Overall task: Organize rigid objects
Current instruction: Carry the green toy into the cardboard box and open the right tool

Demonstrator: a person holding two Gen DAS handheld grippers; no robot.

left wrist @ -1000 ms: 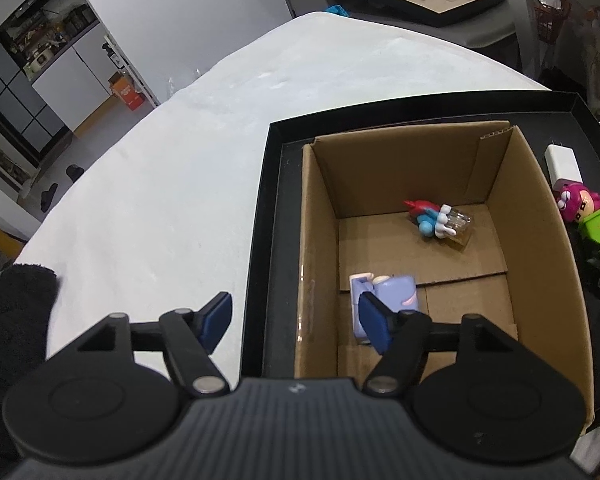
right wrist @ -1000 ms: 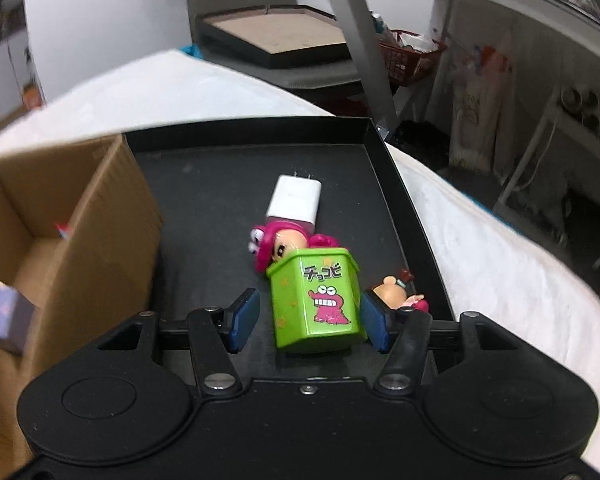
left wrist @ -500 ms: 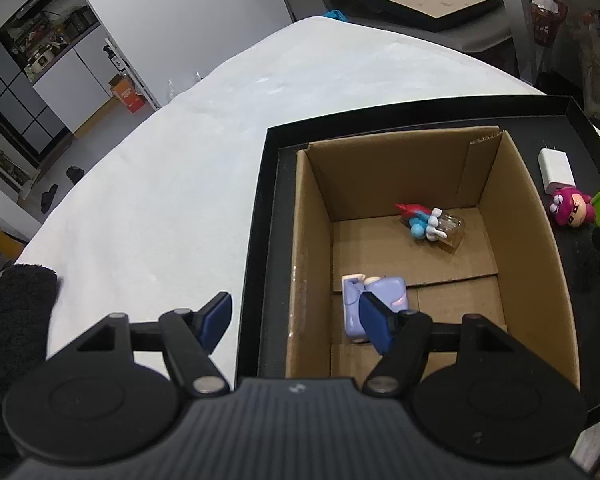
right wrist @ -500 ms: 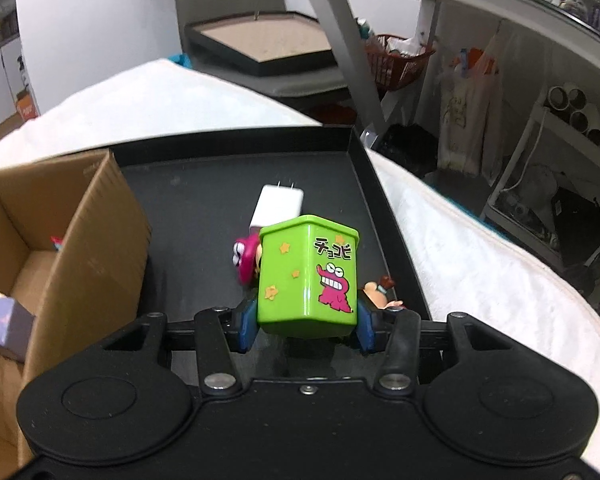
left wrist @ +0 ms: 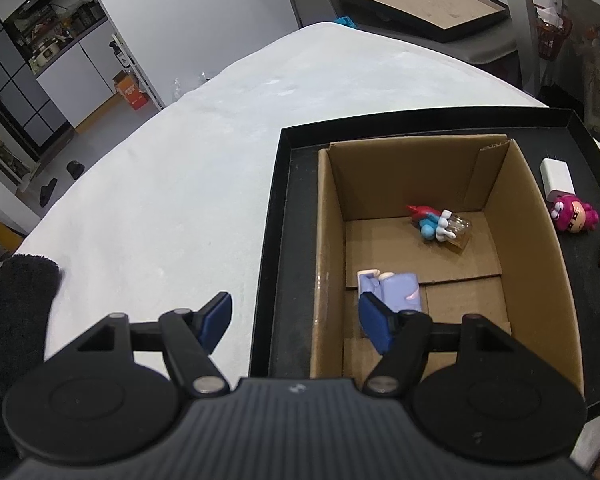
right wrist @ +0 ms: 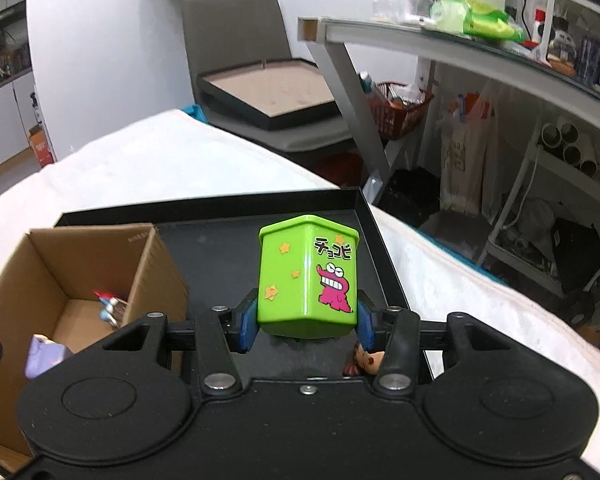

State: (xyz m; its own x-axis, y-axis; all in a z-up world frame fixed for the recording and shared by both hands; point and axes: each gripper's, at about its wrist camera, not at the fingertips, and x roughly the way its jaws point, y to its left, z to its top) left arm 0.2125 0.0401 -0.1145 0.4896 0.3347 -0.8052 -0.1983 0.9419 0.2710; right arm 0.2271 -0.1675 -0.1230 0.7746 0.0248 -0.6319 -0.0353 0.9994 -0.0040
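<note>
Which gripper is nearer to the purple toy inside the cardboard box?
Left. The left gripper hangs open above the box's near-left corner, over the purple toy. The right gripper holds the green container above the black tray.

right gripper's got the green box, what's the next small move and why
Probably carry the green box, clamped low between the right gripper pads and clear of the black tray, leftward over the cardboard box. Two toys already lie inside, so it looks like the collecting place.
</note>
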